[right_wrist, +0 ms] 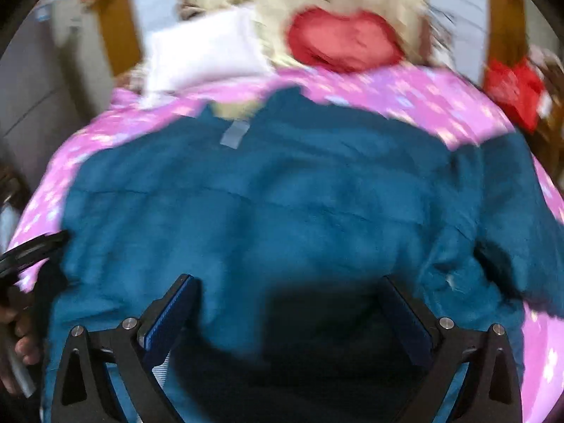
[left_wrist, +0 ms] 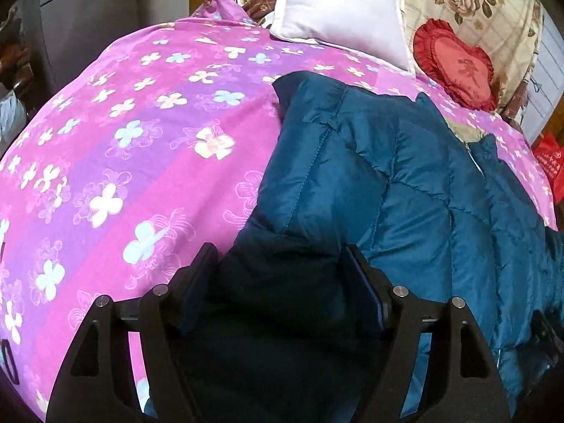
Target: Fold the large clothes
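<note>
A large blue quilted jacket (left_wrist: 405, 194) lies spread on a pink flowered bed sheet (left_wrist: 141, 123). My left gripper (left_wrist: 278, 246) stands at the jacket's left edge. A thick dark fold of the jacket fills the gap between its fingers (left_wrist: 204, 264) and touches both pads. In the blurred right wrist view the jacket (right_wrist: 282, 194) lies with its collar label (right_wrist: 234, 134) toward the pillows. My right gripper (right_wrist: 285, 285) hovers over the jacket's near part with its fingers wide apart and nothing clamped between them. The left gripper (right_wrist: 31, 246) and a hand (right_wrist: 17, 338) show at that view's left edge.
A white pillow (left_wrist: 338, 14) and a red heart cushion (left_wrist: 458, 67) lie at the head of the bed against a floral cover. A red bag (left_wrist: 550, 162) stands beyond the bed's right side. A grey cabinet (left_wrist: 88, 17) stands to the left.
</note>
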`<state>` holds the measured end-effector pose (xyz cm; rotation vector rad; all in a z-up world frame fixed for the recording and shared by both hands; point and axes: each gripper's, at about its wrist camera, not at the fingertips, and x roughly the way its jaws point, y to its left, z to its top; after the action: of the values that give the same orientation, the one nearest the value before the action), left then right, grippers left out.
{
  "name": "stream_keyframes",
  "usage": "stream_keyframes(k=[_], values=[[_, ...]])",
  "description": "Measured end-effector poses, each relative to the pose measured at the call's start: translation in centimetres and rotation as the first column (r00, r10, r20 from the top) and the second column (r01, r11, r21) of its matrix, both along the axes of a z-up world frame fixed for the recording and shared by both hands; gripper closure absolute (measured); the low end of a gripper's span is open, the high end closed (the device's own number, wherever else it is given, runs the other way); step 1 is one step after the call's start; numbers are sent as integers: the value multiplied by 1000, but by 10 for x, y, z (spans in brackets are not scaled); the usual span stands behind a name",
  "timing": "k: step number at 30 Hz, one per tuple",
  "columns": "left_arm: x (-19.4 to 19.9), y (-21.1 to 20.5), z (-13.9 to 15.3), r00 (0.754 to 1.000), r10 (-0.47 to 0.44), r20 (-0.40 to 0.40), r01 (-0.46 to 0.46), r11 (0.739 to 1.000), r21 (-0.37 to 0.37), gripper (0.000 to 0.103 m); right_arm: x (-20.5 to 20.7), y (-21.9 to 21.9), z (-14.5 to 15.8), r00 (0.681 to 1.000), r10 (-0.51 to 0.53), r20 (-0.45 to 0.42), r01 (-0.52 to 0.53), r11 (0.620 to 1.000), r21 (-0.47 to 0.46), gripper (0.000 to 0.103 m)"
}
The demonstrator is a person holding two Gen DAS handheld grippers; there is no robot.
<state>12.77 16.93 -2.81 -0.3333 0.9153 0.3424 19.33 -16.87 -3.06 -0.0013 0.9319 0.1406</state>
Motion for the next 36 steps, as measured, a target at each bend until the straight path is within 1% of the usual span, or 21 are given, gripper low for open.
stream_keyframes(k=[1,3,6,8,9,11,12,15,16,18,20,22,23,25,26,27,28,29,31,34,36], values=[[1,-1,-1,1000,-4,-1,4,1000,-9,27,3,-11,-4,1000,-24,-14,24,1000,17,1],[3,1,-3,1000,-8,1,8,1000,-13,27,6,-30,-11,999,-34,-30,37,994,104,1],[-1,-3,6,999,-16,28,16,1000,25,27,2,-28,-11,1000,-11,-23,13,997,81,1],[-7,-10,20,993,-41,109,36,998,49,27,1,-25,-11,1000,-7,-19,8,998,70,0],[-11,-17,28,986,-53,157,41,996,81,27,1,-25,-12,1000,-5,-20,6,998,69,0],[-15,-27,34,975,-82,207,58,991,118,27,1,-25,-12,1000,1,-21,1,997,75,0],[-14,-32,32,972,-109,209,86,990,114,27,1,-26,-11,1000,4,-21,-2,997,76,0],[0,-39,17,979,-163,119,157,986,60,27,-3,-31,-3,1000,-17,-26,19,996,88,0],[6,-40,7,985,-161,64,159,986,45,27,-7,-32,7,999,-52,0,52,994,92,1],[9,-42,2,987,-156,42,153,986,66,26,-14,-27,31,993,-76,95,66,992,103,1],[11,-45,1,987,-158,28,155,984,88,24,-16,-14,40,989,-52,140,42,996,77,0],[12,-46,-1,987,-159,16,156,983,98,22,-7,0,31,994,-11,106,7,1000,29,0],[13,-46,-4,987,-161,8,159,982,101,22,1,5,20,997,-1,74,2,1000,-7,0],[14,-45,-5,987,-163,3,162,982,96,21,13,2,-6,1000,-17,-1,16,999,-39,0],[14,-45,-6,987,-163,2,163,982,93,21,15,-3,-13,1000,-16,-8,16,1000,9,0],[12,-46,-6,986,-164,1,163,982,92,21,15,-8,-11,1000,-28,-1,28,999,40,0],[11,-46,-5,987,-164,1,163,983,89,21,17,-11,-9,999,-36,-6,36,998,45,0],[10,-46,-3,987,-161,2,160,983,89,21,16,-12,-6,999,-37,-8,37,998,44,0],[6,-48,3,988,-153,1,152,984,97,21,9,-10,5,999,-40,20,40,999,29,0],[-5,-57,18,983,-175,56,170,982,85,21,-12,-3,32,996,-16,83,15,1000,8,0],[-10,-67,24,976,-199,84,191,978,87,21,-29,2,39,993,-3,117,4,1000,-9,0]])
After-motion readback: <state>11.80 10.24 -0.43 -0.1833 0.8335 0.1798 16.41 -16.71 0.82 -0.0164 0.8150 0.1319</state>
